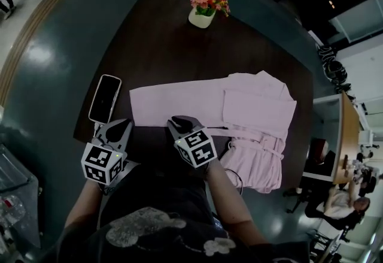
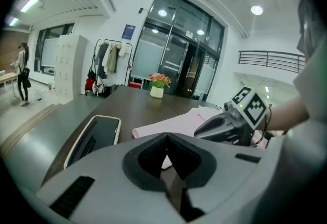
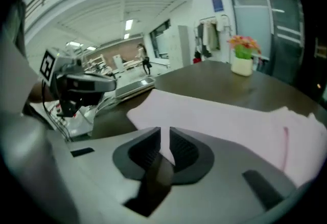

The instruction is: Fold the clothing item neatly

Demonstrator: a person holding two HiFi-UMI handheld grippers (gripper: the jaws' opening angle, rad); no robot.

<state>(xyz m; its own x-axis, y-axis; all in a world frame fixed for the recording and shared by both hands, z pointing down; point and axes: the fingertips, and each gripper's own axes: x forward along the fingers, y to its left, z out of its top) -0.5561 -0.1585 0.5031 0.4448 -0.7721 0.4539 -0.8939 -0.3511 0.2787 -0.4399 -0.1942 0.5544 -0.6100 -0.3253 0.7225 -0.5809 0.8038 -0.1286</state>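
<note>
pink garment (image 1: 197, 100) | hem partly hidden behind right gripper (image 1: 177, 120), jaws slightly parted | left gripper (image 2: 167, 147) clenched, empty

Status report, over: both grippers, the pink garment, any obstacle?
Left gripper shut, empty. Right gripper jaws slightly apart at near edge of pink garment. Phone lies left of it, not touching.

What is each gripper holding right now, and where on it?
Left gripper: shut, nothing held. Right gripper: fingers barely apart at the pink garment's near edge; a grip cannot be told.
</note>
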